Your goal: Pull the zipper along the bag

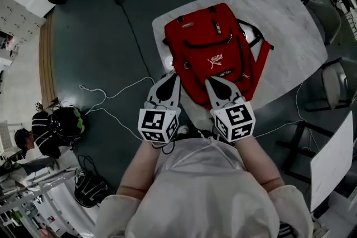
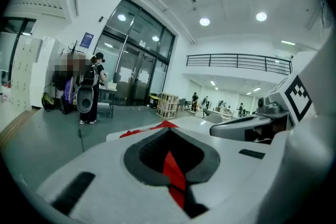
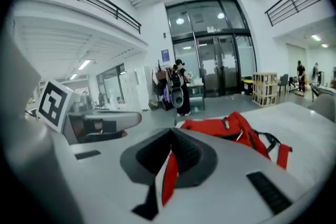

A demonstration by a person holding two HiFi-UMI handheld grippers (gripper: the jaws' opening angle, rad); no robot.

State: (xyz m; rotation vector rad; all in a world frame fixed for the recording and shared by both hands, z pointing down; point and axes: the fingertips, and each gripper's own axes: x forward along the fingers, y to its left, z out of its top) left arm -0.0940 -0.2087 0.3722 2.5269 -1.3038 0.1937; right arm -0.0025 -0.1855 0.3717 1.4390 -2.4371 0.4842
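Tabletop (image 1: 290, 25) holds a red bag (image 1: 215, 50), its near end obscured.

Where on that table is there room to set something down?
The widest bare patch is the table's right part, from the backpack's straps to the right edge. Left of the backpack, only a thin strip. The near edge is crowded: the left gripper and right gripper hang over it.

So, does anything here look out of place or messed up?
Nothing spilled or broken. The red backpack lies flat on the table, turned slightly askew, one strap splayed to its side. Loose white cables trail across the floor.
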